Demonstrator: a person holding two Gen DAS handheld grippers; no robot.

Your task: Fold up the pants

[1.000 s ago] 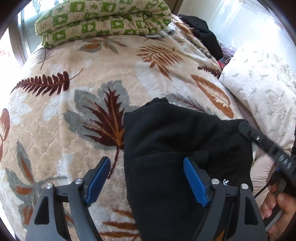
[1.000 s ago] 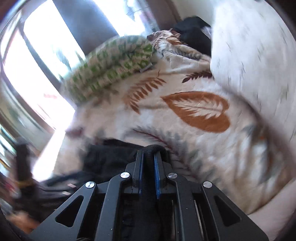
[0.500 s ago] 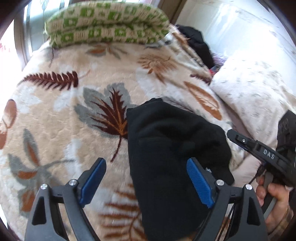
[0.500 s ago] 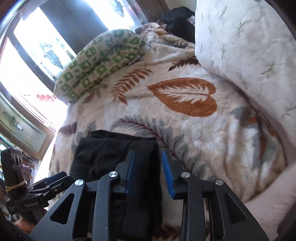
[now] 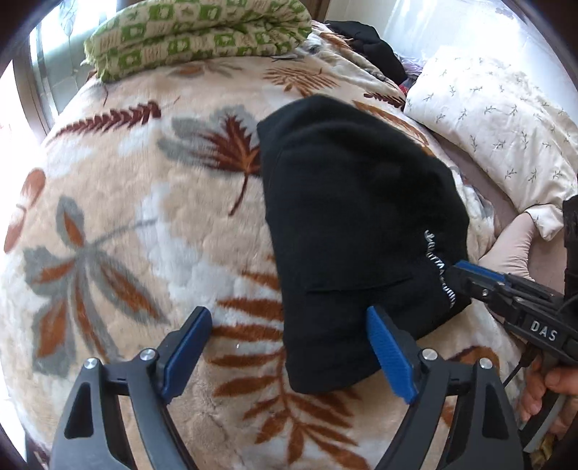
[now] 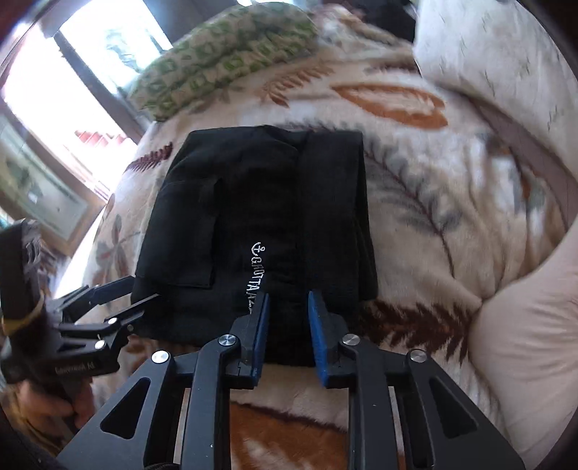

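Observation:
The black pants (image 5: 354, 217) lie folded into a compact rectangle on the leaf-patterned blanket (image 5: 126, 217), white embroidered lettering on top. In the right wrist view the pants (image 6: 234, 202) fill the middle. My right gripper (image 6: 287, 300) straddles their near edge. Its jaws are closing, a narrow gap remains, and flat fabric lies between the pads without being pinched. The left wrist view shows the right gripper (image 5: 458, 269) at the lettered edge. My left gripper (image 5: 287, 314) stands wide open over the bundle's near corner, gripping nothing. The left gripper (image 6: 144, 289) reaches the bundle's left side.
A folded green-and-white quilt (image 5: 195, 32) lies at the far end of the bed. A white sprigged pillow (image 5: 498, 119) sits at the right, with dark clothes (image 5: 372, 43) behind it. Bright windows run along the left. A hand (image 5: 556, 383) holds the right gripper's handle.
My right gripper let go of the pants fold it was clamping and drew back to the bundle's near edge. The left gripper pulled back too, still wide open. The pants now lie flat and folded.

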